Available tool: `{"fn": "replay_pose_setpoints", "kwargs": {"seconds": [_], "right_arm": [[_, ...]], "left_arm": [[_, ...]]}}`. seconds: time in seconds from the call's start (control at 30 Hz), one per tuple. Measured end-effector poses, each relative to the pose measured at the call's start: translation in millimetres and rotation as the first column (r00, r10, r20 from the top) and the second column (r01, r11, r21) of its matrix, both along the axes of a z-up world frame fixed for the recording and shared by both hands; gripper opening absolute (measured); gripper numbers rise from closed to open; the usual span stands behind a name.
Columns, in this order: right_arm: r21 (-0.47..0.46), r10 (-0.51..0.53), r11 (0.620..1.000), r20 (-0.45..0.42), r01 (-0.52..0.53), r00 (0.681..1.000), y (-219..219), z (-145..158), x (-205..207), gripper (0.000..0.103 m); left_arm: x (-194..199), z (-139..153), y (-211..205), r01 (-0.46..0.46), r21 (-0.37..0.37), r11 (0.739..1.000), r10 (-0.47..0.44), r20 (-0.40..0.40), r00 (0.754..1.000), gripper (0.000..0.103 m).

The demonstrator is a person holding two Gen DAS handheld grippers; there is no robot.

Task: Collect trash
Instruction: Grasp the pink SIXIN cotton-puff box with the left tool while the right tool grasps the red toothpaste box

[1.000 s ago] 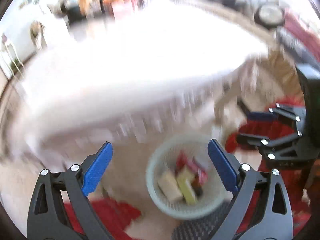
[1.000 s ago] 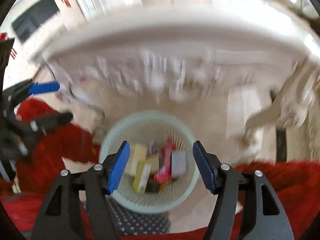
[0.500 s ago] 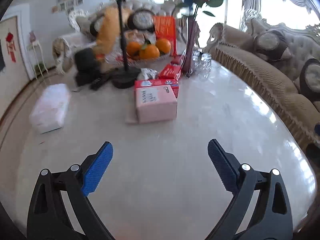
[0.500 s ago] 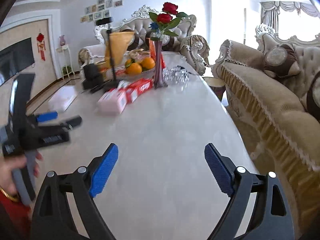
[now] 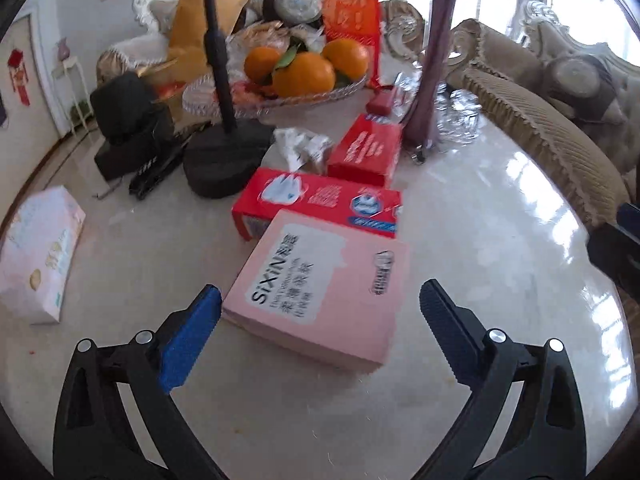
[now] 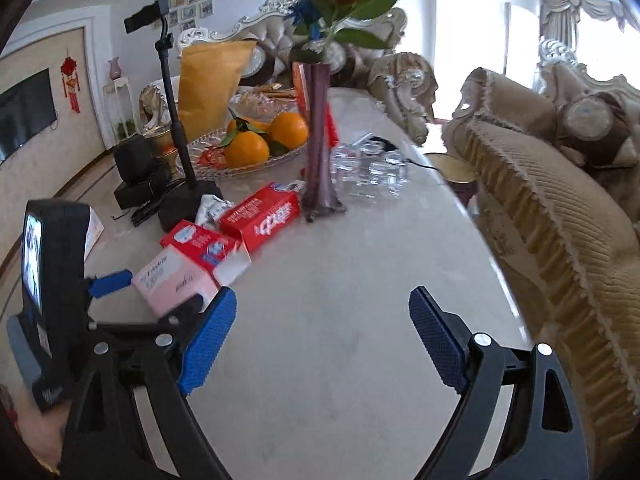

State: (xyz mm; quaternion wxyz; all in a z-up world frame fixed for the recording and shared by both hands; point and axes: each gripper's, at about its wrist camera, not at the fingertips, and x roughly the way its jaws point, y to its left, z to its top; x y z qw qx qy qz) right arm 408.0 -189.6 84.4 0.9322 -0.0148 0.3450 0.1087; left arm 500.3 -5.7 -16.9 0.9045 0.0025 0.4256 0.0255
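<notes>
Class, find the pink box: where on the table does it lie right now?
In the left wrist view the pink box lies flat just ahead of the open left hand-held gripper, touching the long red box behind it.

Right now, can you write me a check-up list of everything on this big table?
Surface: glossy pale table, bare near both grippers.
Job's things: pink box, long red box, smaller red box, crumpled wrapper.
Clutter: oranges in a glass dish, purple vase, drinking glasses, black stand, white pack.
Grippers: left gripper open, pink box lying between its fingers, untouched; right gripper open, empty, just opened wider.
Cables: thin dark cord near the glasses.
Surroundings: beige sofa, wall television.
</notes>
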Motion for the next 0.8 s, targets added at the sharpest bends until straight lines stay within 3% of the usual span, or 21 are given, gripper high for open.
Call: {"fn": "replay_pose_setpoints", "kwargs": {"seconds": [0.13,0.2,0.27,0.33,0.37,0.4,0.43,0.6,0.8], "right_arm": [[0.0,0.081,0.997,-0.017,-0.081,0.997,15,-7,27,0.084],[-0.018,0.122,0.992,-0.014,-0.122,0.992,20,-10,37,0.084],[-0.024,0.154,0.988,-0.014,-0.154,0.988,23,-14,48,0.084],[-0.016,0.173,0.985,-0.027,-0.174,0.985,25,-16,58,0.084],[-0.008,0.185,0.983,-0.034,-0.185,0.982,26,-17,63,0.084],[-0.005,0.193,0.981,-0.039,-0.193,0.98,28,-19,68,0.084],[-0.005,0.195,0.981,-0.037,-0.195,0.98,29,-19,71,0.084],[-0.06,0.261,0.963,-0.033,-0.262,0.965,51,-26,81,0.084],[-0.168,0.39,0.905,-0.038,-0.391,0.92,93,-35,83,0.084]], "left_arm": [[5,-13,-3,0.064,0.079,0.995,-0.061,-0.032,0.998,0.097],[8,-15,-4,0.126,0.054,0.991,-0.125,-0.03,0.992,0.097],[10,-13,0,0.148,0.007,0.989,-0.148,-0.014,0.989,0.097],[13,-12,3,0.143,0.008,0.99,-0.143,-0.002,0.99,0.096],[14,-13,5,0.137,0.01,0.991,-0.137,-0.007,0.991,0.094],[16,-14,7,0.147,-0.006,0.989,-0.147,-0.015,0.989,0.082],[17,-14,11,0.157,-0.031,0.987,-0.157,-0.022,0.987,0.08],[6,-12,25,0.203,-0.003,0.979,-0.203,-0.024,0.979,0.08],[-10,-9,55,0.227,0.018,0.974,-0.227,-0.042,0.973,0.08]]}}
